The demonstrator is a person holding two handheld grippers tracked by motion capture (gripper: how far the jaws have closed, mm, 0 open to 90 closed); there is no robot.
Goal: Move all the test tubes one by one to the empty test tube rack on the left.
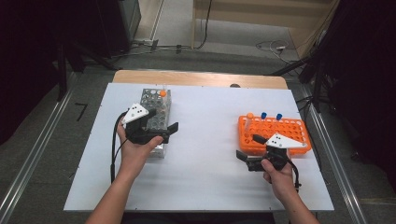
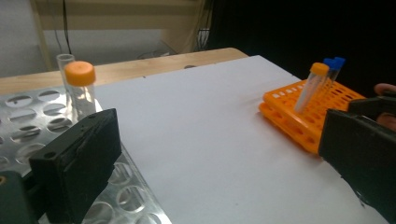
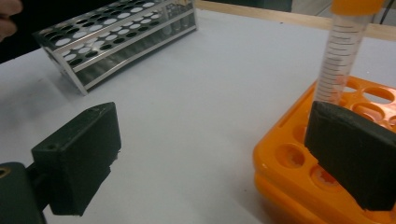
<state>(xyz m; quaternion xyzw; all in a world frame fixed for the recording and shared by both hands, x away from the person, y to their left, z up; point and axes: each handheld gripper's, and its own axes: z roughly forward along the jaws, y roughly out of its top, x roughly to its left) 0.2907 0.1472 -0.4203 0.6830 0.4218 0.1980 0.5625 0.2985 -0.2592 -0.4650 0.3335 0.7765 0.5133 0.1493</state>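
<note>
Two tongs seen, both spread wide, nothing held. Left tongs (image 1: 161,132) over metal rack (image 1: 155,109); capped tube (image 2: 80,88) just past left jaw. Right tongs (image 1: 249,156) beside orange rack (image 1: 299,128). Tube judged light, smooth, slippery, easily cracked; best pinched softly under cap.

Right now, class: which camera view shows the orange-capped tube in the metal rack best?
The left gripper view: the orange-capped tube stands close and upright in the metal rack. The high view shows just its small orange cap; the right gripper view shows the rack, tube indistinct.
</note>
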